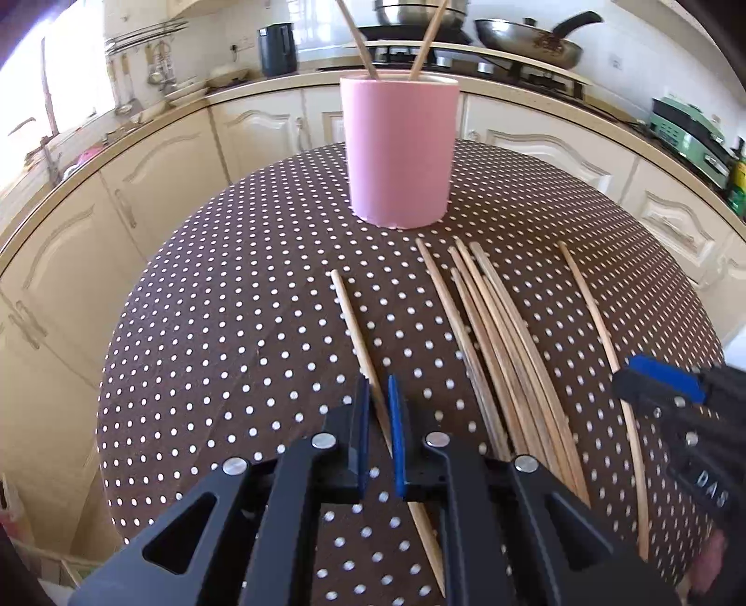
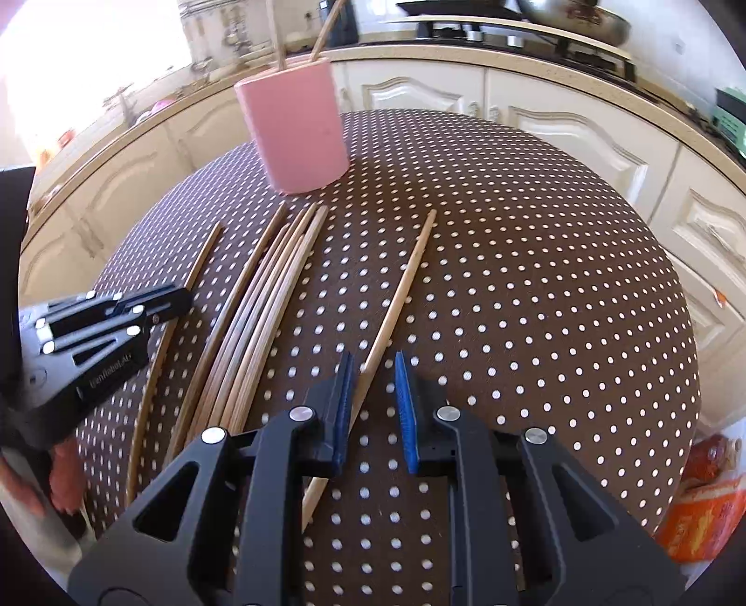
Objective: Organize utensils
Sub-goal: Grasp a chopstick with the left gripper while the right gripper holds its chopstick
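Lying on a brown tabletop [image 1: 210,326] dotted with white, wooden chopsticks wait in front of a pink cup [image 1: 398,154] that already holds 2 chopsticks [image 1: 359,39] leaning apart. The cup stands upright near the tabletop's far edge, with cream kitchen cabinets [image 1: 154,177] behind it.

A bundle of chopsticks [image 1: 494,335] lies close-packed in the middle, pointing toward the cup. A lone chopstick on the left [image 1: 352,321] lies apart from the bundle, and another lone chopstick on the right [image 2: 403,289] lies apart on the other side.

The left gripper [image 1: 378,391] has its jaws clenched almost together on the left lone chopstick, which passes between the blue pads [image 1: 396,429] near its nearer end.

The right gripper [image 2: 373,368] straddles the right lone chopstick, which runs between its jaws. A narrow gap shows on either side of the stick, so whether the pads actually press it I cannot tell.

Each gripper shows at the edge of the other's view, low over the tabletop.
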A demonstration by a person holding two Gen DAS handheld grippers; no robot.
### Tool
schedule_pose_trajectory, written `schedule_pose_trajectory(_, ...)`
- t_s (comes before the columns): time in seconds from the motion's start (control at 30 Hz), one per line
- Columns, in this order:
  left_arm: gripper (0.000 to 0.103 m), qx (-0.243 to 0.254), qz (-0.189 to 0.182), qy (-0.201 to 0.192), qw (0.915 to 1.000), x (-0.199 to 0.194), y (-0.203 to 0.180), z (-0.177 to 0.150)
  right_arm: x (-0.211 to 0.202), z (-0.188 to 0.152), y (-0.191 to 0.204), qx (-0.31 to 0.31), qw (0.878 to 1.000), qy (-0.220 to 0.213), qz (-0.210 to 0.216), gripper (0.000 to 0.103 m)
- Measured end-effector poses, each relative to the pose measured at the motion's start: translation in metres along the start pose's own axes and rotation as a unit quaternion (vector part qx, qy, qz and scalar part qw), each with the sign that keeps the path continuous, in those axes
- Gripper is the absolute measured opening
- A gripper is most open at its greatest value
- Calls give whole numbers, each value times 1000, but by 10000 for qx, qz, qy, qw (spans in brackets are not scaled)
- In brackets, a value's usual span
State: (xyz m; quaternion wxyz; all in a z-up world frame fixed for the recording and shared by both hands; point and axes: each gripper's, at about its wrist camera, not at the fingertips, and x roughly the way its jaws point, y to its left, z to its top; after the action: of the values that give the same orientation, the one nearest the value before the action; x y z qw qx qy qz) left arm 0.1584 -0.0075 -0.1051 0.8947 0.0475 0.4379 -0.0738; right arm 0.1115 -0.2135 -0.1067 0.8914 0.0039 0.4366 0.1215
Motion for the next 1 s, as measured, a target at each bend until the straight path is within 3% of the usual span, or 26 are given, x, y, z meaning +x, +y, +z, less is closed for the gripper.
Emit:
schedule_pose_trajectory(0.2,9,324,-431,18,9985,-8,9,-11,-12,-7,-2,-355,9984,408,189,18)
schedule_pose_trajectory(0.37,9,252,-458,-2,9986,-8,13,-12,-17,-2,-12,-206,9982,562,-95,23)
schedule_pose_trajectory(0.4,10,231,-439,-14,9988,-8,13,-12,-16,0,-13,-162,9982,555,-125,29)
schedule_pose_trajectory(0.43,10,201,-423,-31,9989,-9,15,-13,-16,2,-14,-118,9983,528,-194,57)
schedule_pose_trajectory(0.47,11,109,-399,-65,9991,-7,15,-12,-16,4,-15,-85,9984,485,-262,79)
schedule_pose_trajectory(0.63,16,-285,-445,-205,9984,-8,19,-15,-19,16,-15,-127,9983,191,-533,79)
schedule_pose_trajectory(0.7,22,-407,-499,-217,9977,-9,19,-16,-16,21,-15,-150,9981,208,-552,79)
schedule_pose_trajectory(1.0,24,-903,-408,-238,9948,-9,21,-16,10,33,-10,-419,9967,361,-595,78)
